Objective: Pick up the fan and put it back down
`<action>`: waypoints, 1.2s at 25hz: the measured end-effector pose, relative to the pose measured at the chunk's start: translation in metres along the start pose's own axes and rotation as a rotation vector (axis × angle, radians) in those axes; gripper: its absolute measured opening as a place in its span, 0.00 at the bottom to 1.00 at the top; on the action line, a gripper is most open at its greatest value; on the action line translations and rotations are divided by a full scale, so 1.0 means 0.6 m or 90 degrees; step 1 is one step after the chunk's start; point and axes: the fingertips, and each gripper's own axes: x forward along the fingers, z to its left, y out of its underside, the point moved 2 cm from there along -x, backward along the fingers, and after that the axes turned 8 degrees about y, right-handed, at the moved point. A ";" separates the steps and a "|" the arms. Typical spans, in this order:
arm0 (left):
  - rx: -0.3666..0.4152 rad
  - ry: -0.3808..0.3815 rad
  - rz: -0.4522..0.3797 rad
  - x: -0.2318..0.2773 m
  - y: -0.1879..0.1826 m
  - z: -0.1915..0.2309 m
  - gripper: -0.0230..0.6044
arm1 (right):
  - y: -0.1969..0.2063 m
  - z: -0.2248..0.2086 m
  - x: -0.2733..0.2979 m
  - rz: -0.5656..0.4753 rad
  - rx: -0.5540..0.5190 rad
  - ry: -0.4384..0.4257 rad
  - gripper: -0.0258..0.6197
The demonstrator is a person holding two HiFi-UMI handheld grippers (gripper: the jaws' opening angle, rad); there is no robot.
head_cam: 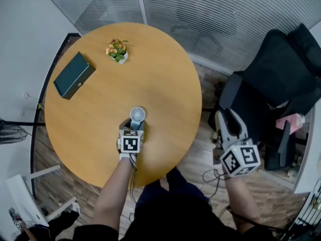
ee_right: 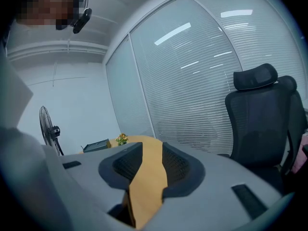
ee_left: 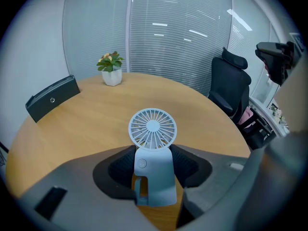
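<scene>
My left tongs (ee_left: 153, 163) pinch the fan (ee_left: 152, 129), its base on the tabletop (ee_left: 96, 124); my right tongs (ee_right: 147, 170) spread, empty; lift and set-down remain.

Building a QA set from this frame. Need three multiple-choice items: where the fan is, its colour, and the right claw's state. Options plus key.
1. Where is the fan?
A) beside the plant pot
B) on the table, between the jaws of the left claw
C) on the chair

2. What colour is the fan?
A) red
B) black
C) pale blue

3. The right claw is:
A) open and empty
B) shut on the fan
C) shut on the plant pot

Key:
1 B: the fan stands upright on the tabletop with a pad on either side.
2 C: grille and body are both pale blue.
3 A: its jaws stand apart, and only distant tabletop shows through the gap.
</scene>
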 end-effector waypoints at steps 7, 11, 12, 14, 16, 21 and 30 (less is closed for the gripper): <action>0.006 0.033 -0.033 -0.019 -0.008 -0.023 0.38 | 0.003 0.011 -0.002 0.004 -0.001 -0.017 0.24; 0.003 0.041 -0.073 -0.059 -0.025 -0.036 0.38 | -0.006 0.032 -0.001 -0.003 -0.002 -0.039 0.23; 0.001 0.043 -0.085 -0.073 -0.029 -0.040 0.38 | -0.009 0.040 -0.001 -0.005 -0.001 -0.045 0.23; -0.005 0.050 -0.112 -0.104 -0.039 -0.047 0.38 | -0.016 0.059 0.000 -0.010 -0.004 -0.059 0.23; -0.012 0.054 -0.140 -0.142 -0.049 -0.055 0.38 | -0.023 0.081 0.000 -0.014 -0.011 -0.076 0.23; -0.016 0.057 -0.220 -0.245 -0.070 -0.071 0.38 | -0.034 0.143 -0.005 -0.027 -0.021 -0.120 0.23; -0.019 0.032 -0.351 -0.444 -0.063 -0.099 0.38 | -0.050 0.274 -0.030 -0.044 -0.031 -0.209 0.23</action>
